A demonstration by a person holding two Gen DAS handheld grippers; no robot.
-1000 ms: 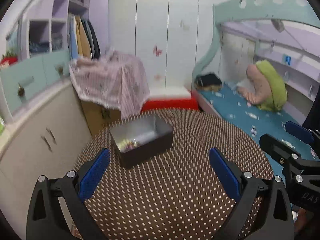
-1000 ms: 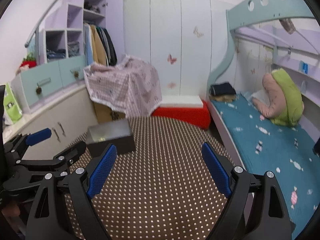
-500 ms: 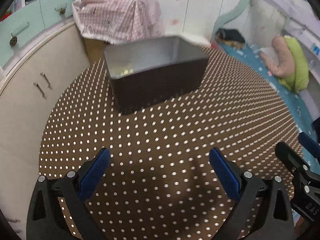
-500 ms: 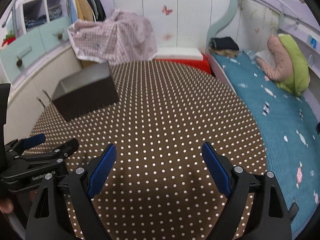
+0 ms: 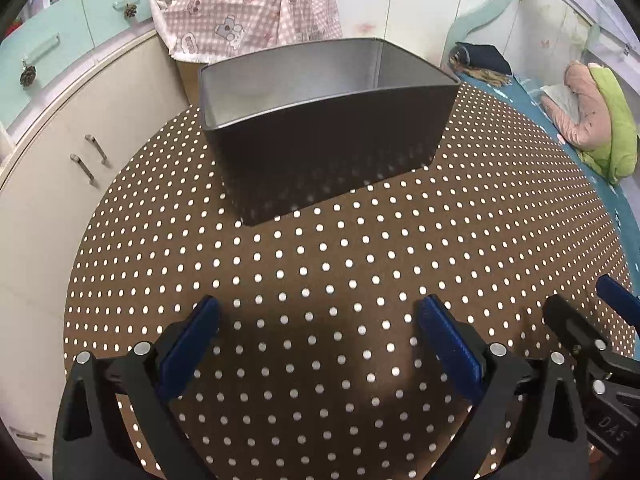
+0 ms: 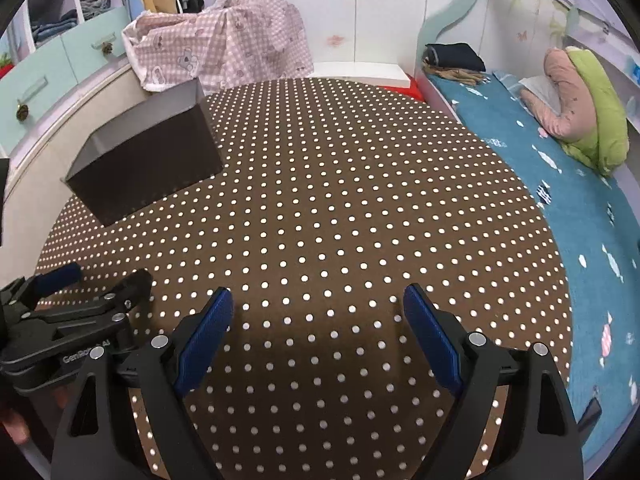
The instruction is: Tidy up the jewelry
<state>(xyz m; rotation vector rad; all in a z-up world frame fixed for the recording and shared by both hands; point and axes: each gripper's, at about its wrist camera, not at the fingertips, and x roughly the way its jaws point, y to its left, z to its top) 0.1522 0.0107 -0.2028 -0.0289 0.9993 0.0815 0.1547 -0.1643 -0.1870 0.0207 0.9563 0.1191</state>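
**Both Grippers Poised Short of the Jewelry Box**

While both tools hover over the round brown tabletop with white polka dots [image 5: 360, 248], neither grips anything. The left hand-held gripper [image 5: 318, 334] has its blue pads spread wide with nothing between them; the right hand-held gripper [image 6: 318, 322] is likewise spread and empty.

The dark rectangular open-topped metal box [image 5: 324, 136] stands upright toward the table's far left side. It lies directly ahead of the left gripper and ahead-left of the right, so the left is nearer. Its long axis runs crosswise to the left gripper's fingers. Contents cannot be seen from here.
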